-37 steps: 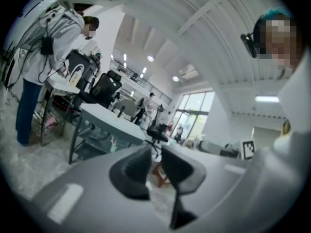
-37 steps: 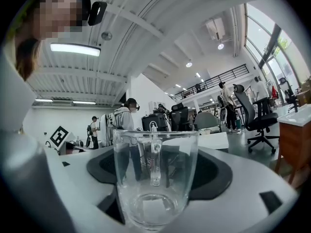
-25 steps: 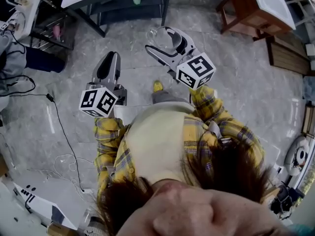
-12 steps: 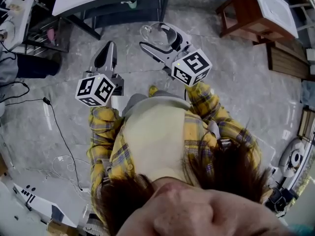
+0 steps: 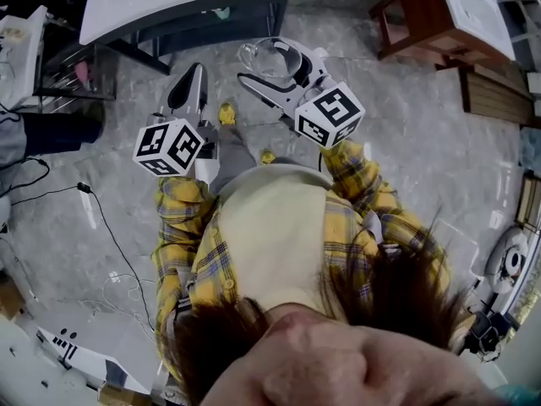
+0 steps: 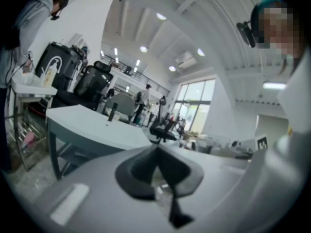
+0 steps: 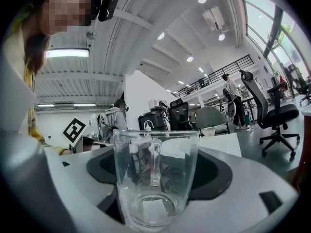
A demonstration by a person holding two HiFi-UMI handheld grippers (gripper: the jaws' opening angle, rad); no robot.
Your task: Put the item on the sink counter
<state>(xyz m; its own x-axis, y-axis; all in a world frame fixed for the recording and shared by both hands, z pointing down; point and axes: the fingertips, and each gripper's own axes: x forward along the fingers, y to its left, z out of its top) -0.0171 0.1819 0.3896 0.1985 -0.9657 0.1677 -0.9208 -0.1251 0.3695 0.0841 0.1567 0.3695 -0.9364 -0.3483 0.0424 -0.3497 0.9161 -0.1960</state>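
The right tool point(image 5: 272, 68) pinches a clear glass mug with a handle point(image 7: 156, 178) upright between its dark pads, while the left tool point(image 6: 156, 165) is pressed together on nothing. The mug is best held level and brought fully over the white sink surface point(image 5: 169, 2) ahead before it is lowered. Grey marble floor point(image 5: 406, 150) lies below, with a brown wooden table point(image 5: 423, 24) to the right.

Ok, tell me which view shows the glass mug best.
Right gripper view: the glass mug fills the centre, clamped between the jaws. Head view shows it small, in the right gripper. Left gripper view misses it.
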